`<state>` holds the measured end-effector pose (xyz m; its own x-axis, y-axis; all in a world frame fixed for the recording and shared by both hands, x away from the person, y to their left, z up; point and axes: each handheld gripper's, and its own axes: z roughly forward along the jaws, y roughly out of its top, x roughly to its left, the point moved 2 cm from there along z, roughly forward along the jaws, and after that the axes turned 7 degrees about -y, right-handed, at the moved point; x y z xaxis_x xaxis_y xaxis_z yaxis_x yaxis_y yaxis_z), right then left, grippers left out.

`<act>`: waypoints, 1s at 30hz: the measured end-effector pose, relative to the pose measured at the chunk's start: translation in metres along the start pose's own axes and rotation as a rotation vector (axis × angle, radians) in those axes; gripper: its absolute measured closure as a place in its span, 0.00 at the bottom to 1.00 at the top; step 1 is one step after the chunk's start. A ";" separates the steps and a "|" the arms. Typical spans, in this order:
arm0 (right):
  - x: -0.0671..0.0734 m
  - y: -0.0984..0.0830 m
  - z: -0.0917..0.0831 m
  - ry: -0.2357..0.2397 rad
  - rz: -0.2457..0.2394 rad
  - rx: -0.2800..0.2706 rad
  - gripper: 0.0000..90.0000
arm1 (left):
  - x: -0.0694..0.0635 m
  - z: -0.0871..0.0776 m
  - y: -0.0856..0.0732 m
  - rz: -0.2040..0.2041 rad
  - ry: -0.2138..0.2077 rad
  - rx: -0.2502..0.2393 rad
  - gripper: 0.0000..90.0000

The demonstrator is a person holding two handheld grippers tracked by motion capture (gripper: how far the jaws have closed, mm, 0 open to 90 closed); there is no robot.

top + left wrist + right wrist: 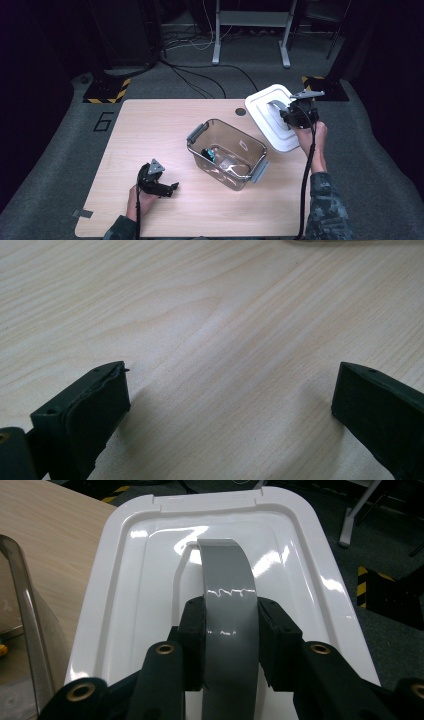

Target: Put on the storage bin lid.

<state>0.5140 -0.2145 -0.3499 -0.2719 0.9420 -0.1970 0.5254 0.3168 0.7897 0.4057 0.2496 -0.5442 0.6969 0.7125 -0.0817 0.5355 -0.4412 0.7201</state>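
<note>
A clear plastic storage box [227,152] with grey end clips stands mid-table, holding a small blue-and-black item [208,154]. Its white lid [265,120] is lifted and tilted above the table's far right corner. My right gripper [295,114] is shut on the lid's grey handle [229,630], with the black pads [196,645] pressing both sides of the strap. The lid [150,595] spreads out behind the jaws, and the box rim [22,600] curves at the left. My left gripper [167,189] rests low near the table's front left, open, with bare wood between its fingertips [227,410].
The wooden table [150,130] has a dark cable hole [240,112] near its far edge and a piece of tape [81,213] at the front left corner. Stand bases with yellow-black stripes [106,91] and floor cables lie beyond the table.
</note>
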 end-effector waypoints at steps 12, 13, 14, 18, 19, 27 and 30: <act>0.017 0.010 -0.015 0.092 -0.005 -0.018 0.74 | 0.000 0.000 0.000 0.000 0.000 0.000 0.02; 0.022 0.012 -0.019 0.108 -0.021 -0.019 0.74 | 0.000 0.000 0.000 0.003 0.001 0.001 0.02; 0.025 0.013 -0.020 0.114 -0.017 -0.019 0.74 | 0.000 0.000 0.000 0.005 0.001 0.001 0.02; 0.035 0.015 -0.023 0.142 -0.041 -0.021 0.74 | 0.000 0.000 0.000 0.003 -0.001 0.003 0.02; 0.038 0.015 -0.024 0.152 -0.045 -0.018 0.74 | 0.000 0.000 0.000 0.007 0.000 0.004 0.02; 0.056 0.018 -0.029 0.210 -0.079 -0.019 0.74 | 0.000 0.000 0.000 0.006 0.000 0.004 0.02; 0.061 0.019 -0.031 0.224 -0.091 -0.016 0.74 | 0.000 0.000 0.000 0.004 -0.002 0.004 0.02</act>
<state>0.4820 -0.1542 -0.3290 -0.4903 0.8609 -0.1357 0.4779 0.3958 0.7842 0.4058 0.2499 -0.5441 0.6996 0.7100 -0.0801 0.5347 -0.4459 0.7178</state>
